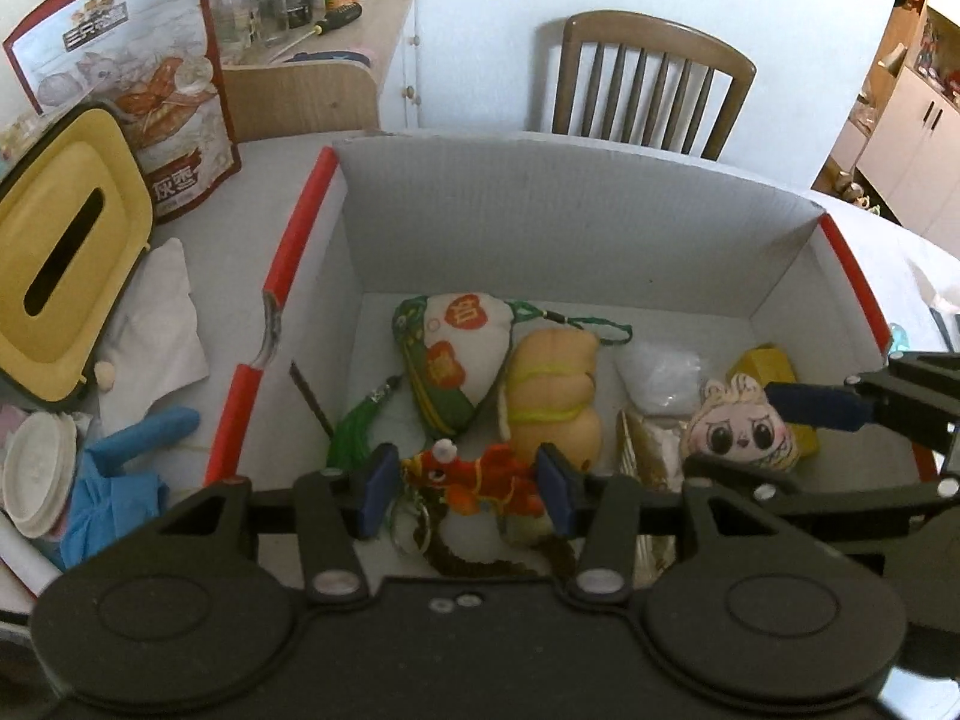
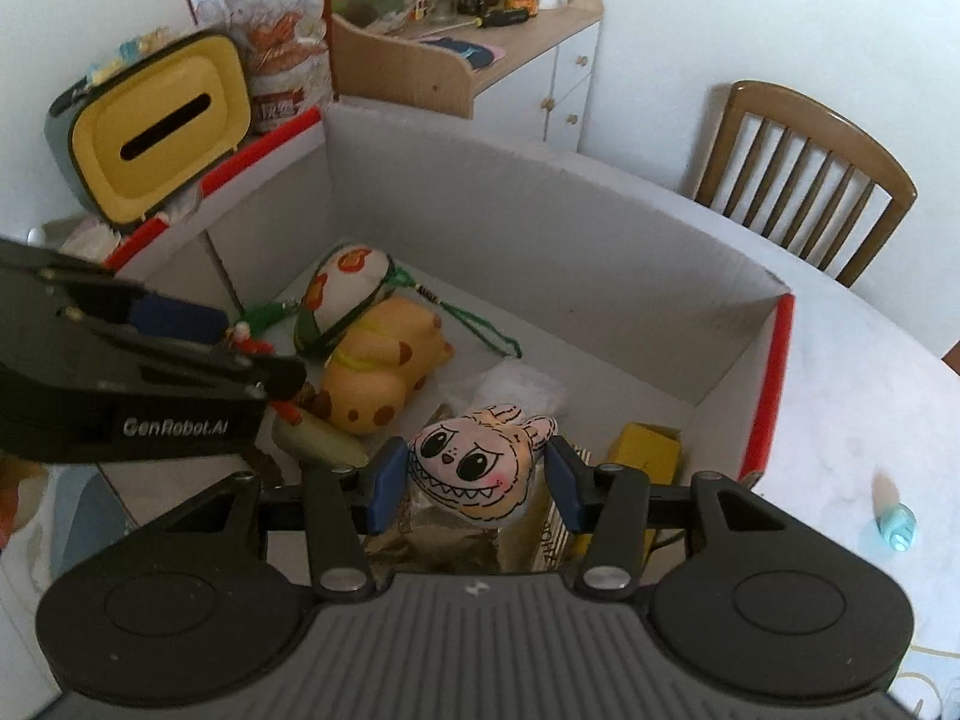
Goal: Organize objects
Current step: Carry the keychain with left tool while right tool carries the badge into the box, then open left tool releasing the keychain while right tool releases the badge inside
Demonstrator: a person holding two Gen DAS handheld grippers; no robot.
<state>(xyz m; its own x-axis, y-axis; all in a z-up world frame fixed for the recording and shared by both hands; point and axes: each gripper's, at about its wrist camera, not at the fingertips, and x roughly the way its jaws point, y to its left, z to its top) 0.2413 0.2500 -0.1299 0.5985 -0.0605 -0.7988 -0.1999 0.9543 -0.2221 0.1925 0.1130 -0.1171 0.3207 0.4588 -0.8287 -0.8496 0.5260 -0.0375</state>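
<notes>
The grey-lined cardboard box with red rims (image 1: 576, 222) stands on the white table and holds everything to be sorted; its walls are thin card, light and stiff enough to push but likely to buckle if pinched hard. Inside, the orange spotted plush animal (image 2: 372, 378) lies near the middle, soft and bulky, best taken across its narrower waist. Touching it at the back is the white and green embroidered sachet with a green cord loop (image 1: 456, 360), padded and light; the body gives a surer hold than the loose cord, which could snag. The round cloth rabbit-face charm with big dark eyes and a toothy grin (image 2: 474, 468) lies toward the right, on some crinkly packets, between the pads of the right gripper (image 2: 474, 483); whether they press it I cannot tell. It looks squashy and feather-light. The small red and orange plush fish keyring (image 1: 474, 480) sits between the pads of the left gripper (image 1: 468, 489), contact likewise unclear; grip its stuffed body, not the dangling ring.
</notes>
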